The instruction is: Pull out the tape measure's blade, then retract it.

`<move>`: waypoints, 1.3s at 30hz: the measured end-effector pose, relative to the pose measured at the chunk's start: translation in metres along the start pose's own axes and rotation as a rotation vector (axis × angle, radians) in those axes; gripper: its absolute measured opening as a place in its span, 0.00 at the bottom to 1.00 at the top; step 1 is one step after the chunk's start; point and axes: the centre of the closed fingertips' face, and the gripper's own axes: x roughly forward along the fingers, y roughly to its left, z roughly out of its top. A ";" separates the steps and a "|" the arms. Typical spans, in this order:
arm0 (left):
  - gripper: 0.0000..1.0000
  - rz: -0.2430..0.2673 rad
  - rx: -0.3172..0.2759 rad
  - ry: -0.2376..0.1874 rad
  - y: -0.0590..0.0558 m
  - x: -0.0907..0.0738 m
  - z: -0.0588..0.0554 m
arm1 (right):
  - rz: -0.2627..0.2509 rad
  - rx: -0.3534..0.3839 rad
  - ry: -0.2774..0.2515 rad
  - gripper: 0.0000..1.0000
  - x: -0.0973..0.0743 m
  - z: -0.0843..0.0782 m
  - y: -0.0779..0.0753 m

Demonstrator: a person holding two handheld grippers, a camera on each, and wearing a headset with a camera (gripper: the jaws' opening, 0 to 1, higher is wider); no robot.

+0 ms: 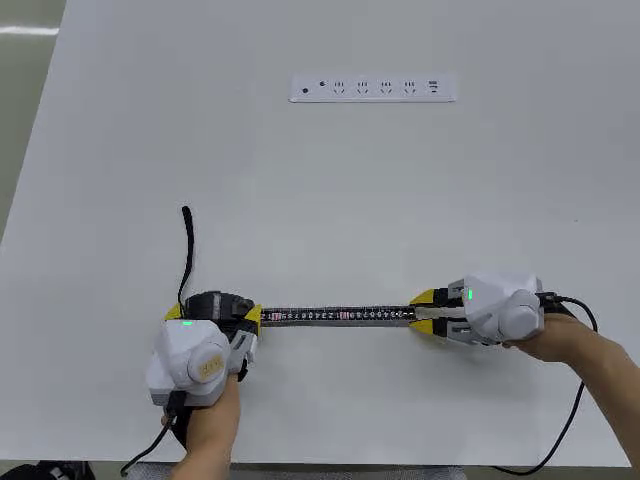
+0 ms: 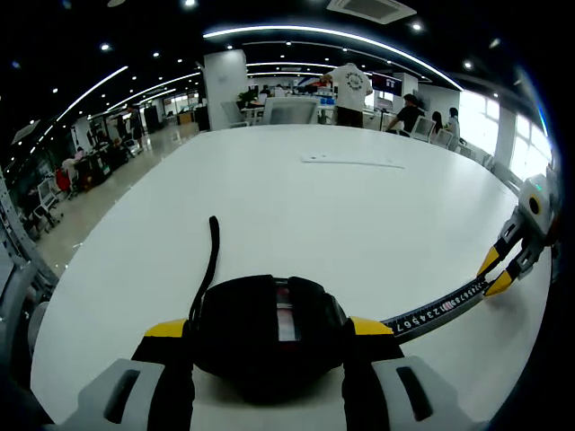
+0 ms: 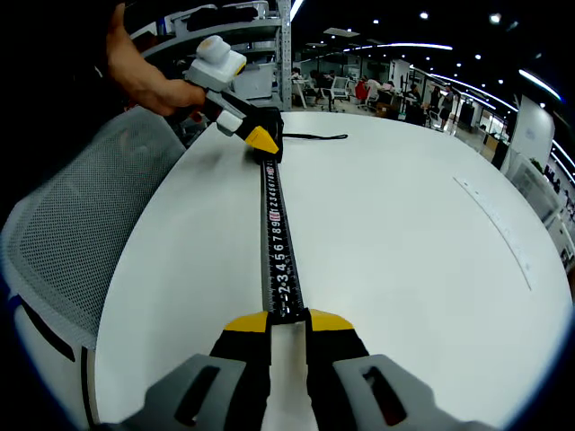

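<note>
Now | left gripper clamps tape measure | right gripper pinches blade tip | well apart

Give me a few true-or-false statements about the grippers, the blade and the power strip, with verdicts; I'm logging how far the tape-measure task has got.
1. The blade is drawn out and spans the gap between the two grippers. True.
2. The right gripper is open and clear of the blade. False: it is shut on the blade's end.
3. The left gripper grips the tape measure case. True.
4. The power strip lies between the grippers. False: it lies farther across the table, well beyond the blade.
</note>
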 end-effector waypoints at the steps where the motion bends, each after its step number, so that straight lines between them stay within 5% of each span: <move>1: 0.63 -0.001 0.000 -0.001 0.000 0.000 0.000 | 0.000 0.000 -0.001 0.12 0.000 0.000 0.000; 39: 0.62 -0.076 -0.002 0.005 0.000 -0.002 -0.002 | -0.010 0.011 -0.010 0.12 -0.001 0.003 0.009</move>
